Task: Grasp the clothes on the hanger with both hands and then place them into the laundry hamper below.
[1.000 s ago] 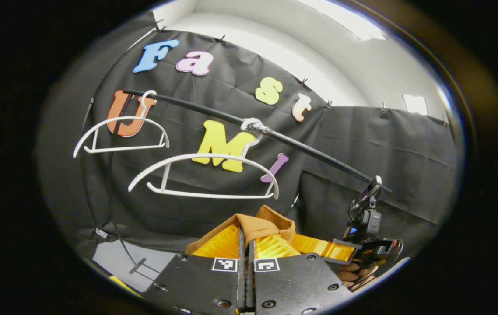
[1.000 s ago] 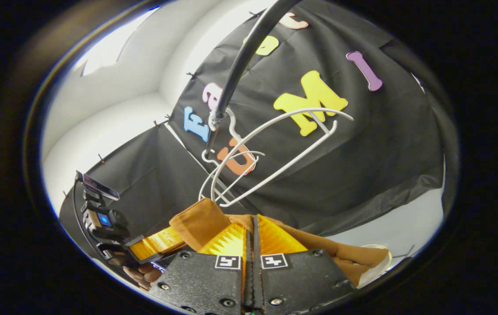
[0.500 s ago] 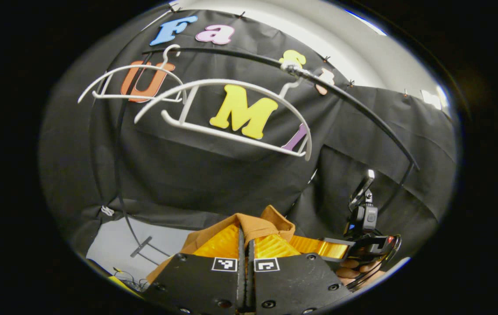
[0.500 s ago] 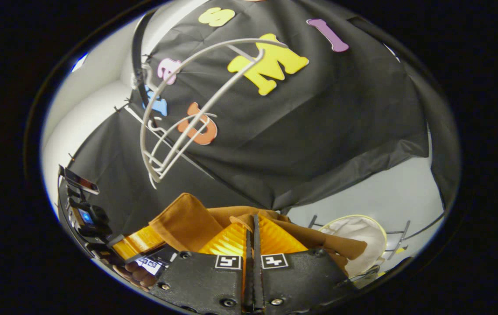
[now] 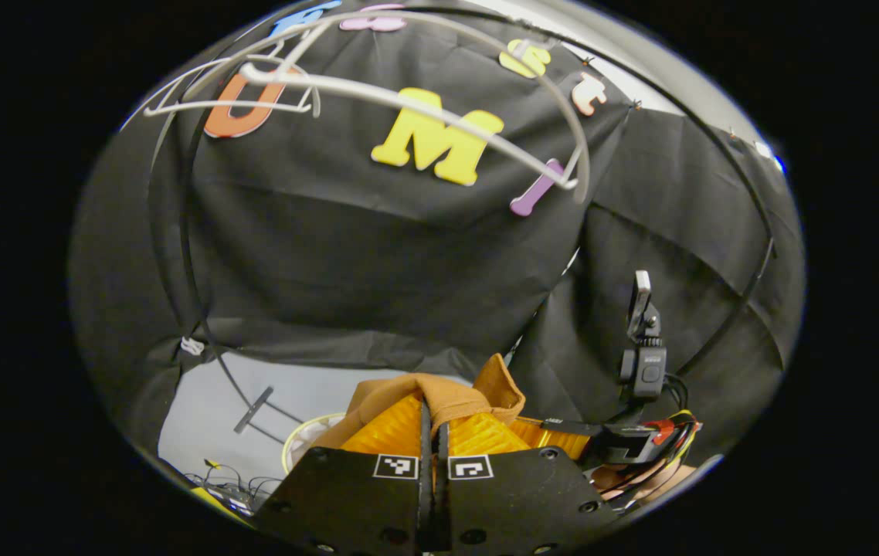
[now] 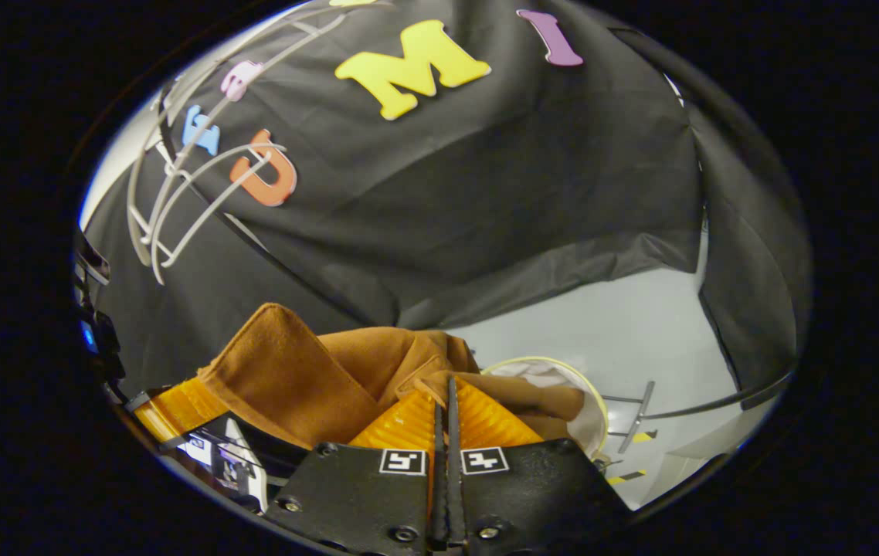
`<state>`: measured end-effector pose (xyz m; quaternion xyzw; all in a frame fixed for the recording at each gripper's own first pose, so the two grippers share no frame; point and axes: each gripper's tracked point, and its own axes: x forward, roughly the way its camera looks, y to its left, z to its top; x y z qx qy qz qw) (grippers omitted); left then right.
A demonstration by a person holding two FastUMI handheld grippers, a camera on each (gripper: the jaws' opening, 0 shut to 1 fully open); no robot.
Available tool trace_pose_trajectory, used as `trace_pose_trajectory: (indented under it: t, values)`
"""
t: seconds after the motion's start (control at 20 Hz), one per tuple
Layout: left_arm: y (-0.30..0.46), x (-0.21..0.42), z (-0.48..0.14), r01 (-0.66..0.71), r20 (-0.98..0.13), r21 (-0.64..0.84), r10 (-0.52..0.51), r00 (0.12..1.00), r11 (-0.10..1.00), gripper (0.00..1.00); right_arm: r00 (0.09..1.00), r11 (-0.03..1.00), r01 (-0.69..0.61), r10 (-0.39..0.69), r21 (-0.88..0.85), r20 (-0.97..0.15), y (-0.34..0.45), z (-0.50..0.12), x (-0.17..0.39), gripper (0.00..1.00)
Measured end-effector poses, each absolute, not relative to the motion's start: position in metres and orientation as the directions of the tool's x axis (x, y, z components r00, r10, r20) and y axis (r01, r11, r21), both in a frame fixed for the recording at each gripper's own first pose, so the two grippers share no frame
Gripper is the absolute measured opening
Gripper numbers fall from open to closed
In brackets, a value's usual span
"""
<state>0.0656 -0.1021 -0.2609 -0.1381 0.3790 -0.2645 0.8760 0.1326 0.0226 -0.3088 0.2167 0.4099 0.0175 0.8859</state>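
Lowered: your left gripper (image 5: 430, 432) and right gripper (image 6: 444, 417), jaws clenched on soft, light brown garment (image 6: 285, 378); hamper (image 6: 590, 401) probably just below.

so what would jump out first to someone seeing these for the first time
The brown garment, bunched low in the right gripper view, pinched by the right gripper and the left gripper. Above hang bare white hangers on a black rail, and the pale laundry hamper sits on the floor just past the cloth.

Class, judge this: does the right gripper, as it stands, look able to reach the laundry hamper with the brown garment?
Probably yes: the right gripper, jaws shut on the brown garment, has the laundry hamper just beyond, nothing between.
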Motion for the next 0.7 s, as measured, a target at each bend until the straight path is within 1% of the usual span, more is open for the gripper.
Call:
trace_pose_trajectory:
  t: [0.05,0.1,0.15,0.2,0.25,0.35,0.4,0.45,0.5,0.55,0.6,0.65,0.7]
  values:
    - [-0.103,0.065,-0.279,0.343,-0.627,-0.427,-0.547,0.555,0.837,0.00,0.643,0.909,0.182,0.178,0.375,-0.745,0.018,-0.325,0.133,0.04]
    - [-0.102,0.065,-0.298,0.317,-0.669,-0.407,-0.516,0.535,0.856,0.07,0.612,0.914,0.218,0.146,0.343,-0.777,0.010,-0.341,0.130,0.04]
    - [-0.093,0.058,-0.320,0.294,-0.717,-0.382,-0.482,0.503,0.876,0.00,0.593,0.912,0.234,0.141,0.338,-0.792,0.008,-0.352,0.129,0.04]
    - [-0.087,0.049,-0.345,0.279,-0.771,-0.351,-0.445,0.455,0.894,0.00,0.568,0.914,0.251,0.127,0.319,-0.813,0.009,-0.363,0.125,0.04]
    - [-0.081,0.040,-0.362,0.278,-0.803,-0.342,-0.433,0.410,0.898,0.01,0.538,0.923,0.259,0.106,0.284,-0.836,0.006,-0.376,0.121,0.04]
    - [-0.076,0.031,-0.374,0.275,-0.832,-0.345,-0.428,0.352,0.898,0.05,0.499,0.944,0.257,0.053,0.207,-0.865,-0.001,-0.394,0.113,0.13]
    - [-0.077,0.029,-0.371,0.272,-0.838,-0.346,-0.426,0.340,0.898,0.07,0.494,0.948,0.261,0.031,0.182,-0.869,-0.001,-0.400,0.109,0.20]
    - [-0.081,0.030,-0.370,0.273,-0.843,-0.347,-0.426,0.329,0.897,0.21,0.493,0.947,0.272,0.014,0.170,-0.870,-0.001,-0.400,0.106,0.23]
    - [-0.080,0.030,-0.367,0.277,-0.845,-0.347,-0.427,0.322,0.896,0.27,0.491,0.944,0.287,0.001,0.163,-0.871,-0.003,-0.399,0.104,0.31]
    - [-0.077,0.027,-0.367,0.283,-0.845,-0.344,-0.426,0.323,0.896,0.42,0.489,0.940,0.301,-0.009,0.159,-0.872,-0.005,-0.397,0.101,0.36]
    - [-0.074,0.027,-0.368,0.285,-0.848,-0.339,-0.423,0.320,0.896,0.57,0.485,0.936,0.318,-0.025,0.149,-0.874,-0.008,-0.399,0.094,0.44]
    - [-0.068,0.023,-0.369,0.289,-0.849,-0.334,-0.420,0.320,0.897,0.72,0.485,0.933,0.336,-0.050,0.133,-0.873,-0.010,-0.395,0.087,0.48]
    - [-0.062,0.021,-0.371,0.291,-0.851,-0.325,-0.413,0.326,0.900,0.87,0.490,0.930,0.349,-0.077,0.114,-0.869,-0.012,-0.389,0.078,0.58]
